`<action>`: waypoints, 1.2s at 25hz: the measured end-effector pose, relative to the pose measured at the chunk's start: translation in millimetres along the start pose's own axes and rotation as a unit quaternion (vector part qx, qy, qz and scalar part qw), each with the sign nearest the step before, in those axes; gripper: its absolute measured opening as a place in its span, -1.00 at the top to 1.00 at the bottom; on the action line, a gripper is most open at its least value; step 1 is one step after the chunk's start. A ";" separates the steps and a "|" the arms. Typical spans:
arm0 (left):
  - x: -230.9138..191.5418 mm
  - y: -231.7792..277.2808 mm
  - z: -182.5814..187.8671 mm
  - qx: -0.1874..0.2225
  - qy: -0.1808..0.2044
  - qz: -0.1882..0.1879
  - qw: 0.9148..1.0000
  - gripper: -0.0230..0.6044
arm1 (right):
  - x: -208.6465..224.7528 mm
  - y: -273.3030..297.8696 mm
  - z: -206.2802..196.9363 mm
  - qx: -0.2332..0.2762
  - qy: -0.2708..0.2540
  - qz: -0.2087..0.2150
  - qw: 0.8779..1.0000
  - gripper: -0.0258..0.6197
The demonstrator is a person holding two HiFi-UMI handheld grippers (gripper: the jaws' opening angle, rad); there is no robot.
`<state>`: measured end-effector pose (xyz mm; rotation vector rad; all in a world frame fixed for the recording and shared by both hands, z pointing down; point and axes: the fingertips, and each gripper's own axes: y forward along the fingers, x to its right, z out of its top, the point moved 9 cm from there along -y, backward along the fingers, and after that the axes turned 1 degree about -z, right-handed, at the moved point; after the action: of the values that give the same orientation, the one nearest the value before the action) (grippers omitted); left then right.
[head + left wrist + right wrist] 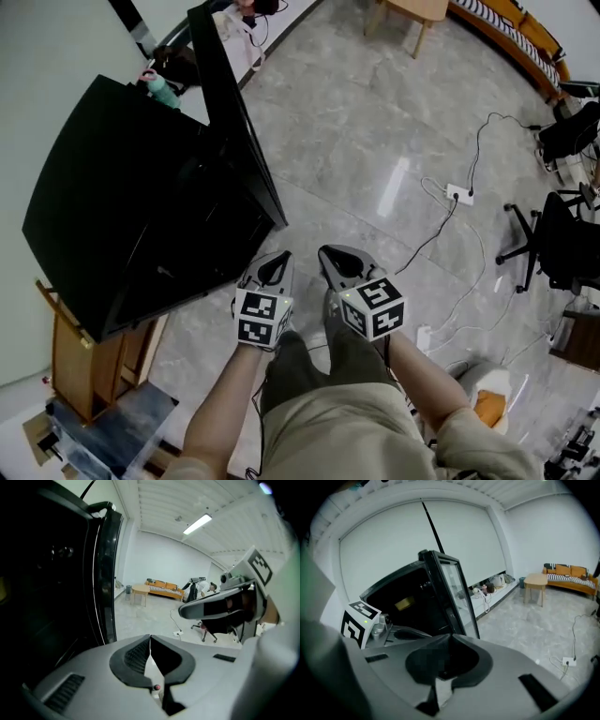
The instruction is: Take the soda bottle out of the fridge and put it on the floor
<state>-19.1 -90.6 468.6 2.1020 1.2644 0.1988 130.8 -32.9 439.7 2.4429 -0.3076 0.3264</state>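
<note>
The black fridge (141, 206) stands at the left of the head view with its glass door (234, 122) swung open. Its inside is dark, and I see no soda bottle in any view; only a yellow label (404, 603) shows within. My left gripper (275, 265) and right gripper (330, 255) are held side by side in front of me, just off the fridge's near corner. Both are shut with nothing between the jaws. The left gripper (150, 637) looks past the door edge (105, 573). The right gripper (450, 634) faces the open fridge (408, 602).
A teal bottle (161, 89) stands behind the fridge top. A wooden stand (80, 356) is beside the fridge. A power strip (459, 195) with cables lies on the grey floor at the right, near an office chair (553, 239). A wooden table (412, 14) and a sofa (511, 28) are further off.
</note>
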 end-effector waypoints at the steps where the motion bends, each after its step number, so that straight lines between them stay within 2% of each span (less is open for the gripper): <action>1: -0.8 -12.7 11.3 0.009 0.004 0.003 1.000 0.90 | -8.1 -6.7 12.5 0.009 -0.006 0.004 1.000 0.91; 7: -0.6 -87.1 65.2 0.066 0.034 0.022 0.997 0.90 | -56.0 -45.7 74.7 0.058 -0.054 0.025 0.997 0.91; 15: 13.7 -183.4 109.8 0.125 0.083 0.039 0.988 0.90 | -117.4 -99.6 130.2 0.113 -0.104 0.033 0.988 0.91; 19: 20.2 -231.7 128.2 0.179 0.105 0.053 0.977 0.90 | -147.9 -119.6 150.8 0.140 -0.141 0.042 0.979 0.91; 23: 22.5 -272.7 143.9 0.241 0.088 0.057 0.965 0.90 | -168.2 -137.4 168.6 0.167 -0.148 0.056 0.973 0.91; 27: 23.8 -306.3 151.4 0.271 0.090 0.069 0.956 0.90 | -190.8 -162.8 187.8 0.199 -0.160 0.071 0.964 0.91; 30: 22.9 -321.4 154.2 0.274 0.101 0.086 0.952 0.90 | -204.5 -183.8 203.8 0.223 -0.179 0.089 0.954 0.91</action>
<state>-172.7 -44.0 149.5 2.7312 1.3678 0.1504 24.8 7.2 116.7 2.9268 -0.6760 0.0193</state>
